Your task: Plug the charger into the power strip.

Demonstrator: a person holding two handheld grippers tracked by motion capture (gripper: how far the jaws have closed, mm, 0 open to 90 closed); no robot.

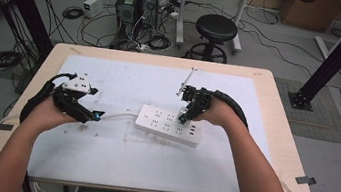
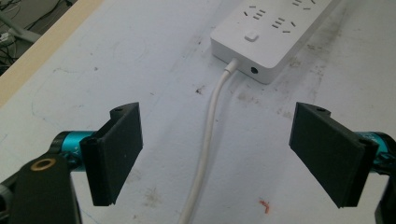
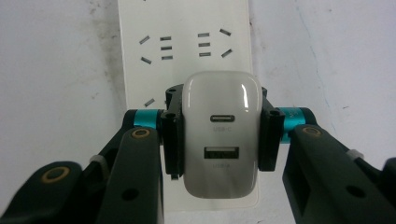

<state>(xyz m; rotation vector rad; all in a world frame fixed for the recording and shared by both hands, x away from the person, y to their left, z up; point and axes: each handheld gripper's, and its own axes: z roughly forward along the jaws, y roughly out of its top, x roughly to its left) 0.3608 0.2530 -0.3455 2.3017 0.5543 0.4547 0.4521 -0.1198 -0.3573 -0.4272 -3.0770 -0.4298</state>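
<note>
A white power strip (image 1: 168, 124) lies on the white mat in the middle of the table, its white cable (image 2: 208, 135) running off to the left. My right gripper (image 1: 187, 114) is over the strip, shut on a white USB charger (image 3: 221, 133) that sits on the strip (image 3: 187, 37); I cannot tell how far its prongs are in. The charger's back shows a USB-C and a USB-A port. My left gripper (image 1: 96, 115) rests on the mat left of the strip, open, its jaws wide on either side of the cable (image 1: 118, 115) without touching it.
A white mat (image 1: 100, 152) covers most of the wooden table (image 1: 276, 116). Beyond the far edge stand a black stool (image 1: 215, 31), computer cases (image 1: 135, 2) and tangled cables on the floor. A thin metal rod (image 1: 186, 82) sticks up behind my right gripper.
</note>
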